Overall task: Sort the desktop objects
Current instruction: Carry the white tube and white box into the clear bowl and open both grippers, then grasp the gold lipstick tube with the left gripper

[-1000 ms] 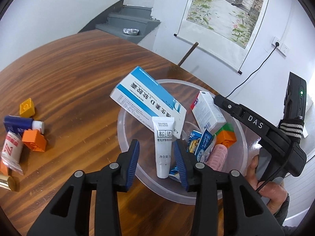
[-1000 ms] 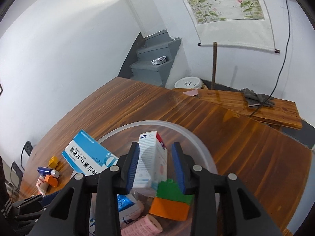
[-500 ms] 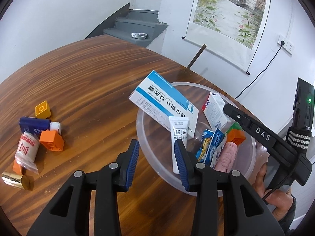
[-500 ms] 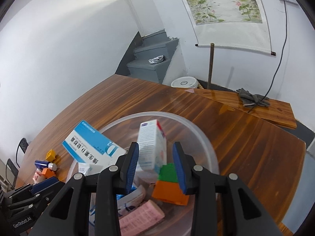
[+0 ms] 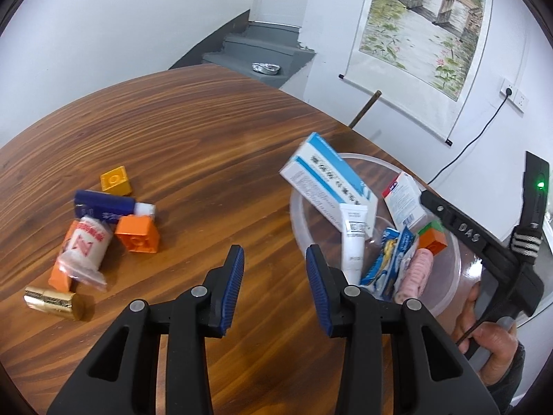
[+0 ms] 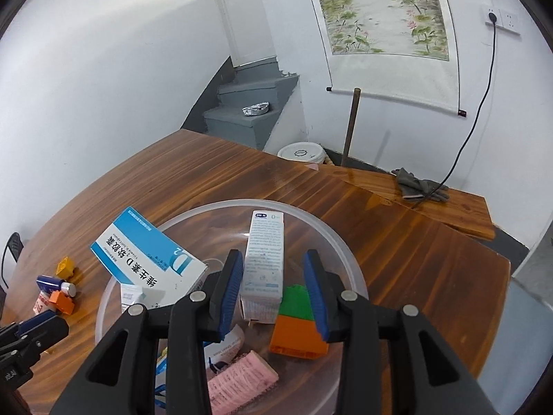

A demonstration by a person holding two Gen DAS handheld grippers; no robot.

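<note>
A clear plastic bowl (image 5: pixel 449 287) (image 6: pixel 331 231) holds a blue-and-white medicine box (image 5: pixel 328 176) (image 6: pixel 148 259), a white tube (image 5: pixel 354 238), a small white carton (image 6: pixel 264 266), a green-and-orange block (image 6: pixel 297 325), a pink roll (image 6: pixel 238 380) and a blue packet (image 5: pixel 390 259). My left gripper (image 5: pixel 274 288) is open and empty over bare table, left of the bowl. My right gripper (image 6: pixel 273 290) is open above the bowl; the carton lies between its fingers, below them. Loose items lie at the left: orange block (image 5: pixel 138 233), yellow block (image 5: pixel 115 180), dark blue tube (image 5: pixel 103 204), white sachet (image 5: pixel 88 245), gold cylinder (image 5: pixel 52 301).
The wooden table (image 5: pixel 193 128) ends near a white wall with a hanging scroll painting (image 6: pixel 387 17). A wooden bench (image 6: pixel 432 204) with grey gloves stands beyond the table. Grey stairs (image 6: pixel 249 110) are at the back. The right gripper's body (image 5: pixel 484 245) stands beside the bowl.
My left gripper has let go of the white tube into the bowl and drawn back to the left, over the table. My right gripper has lifted slightly above the bowl.
</note>
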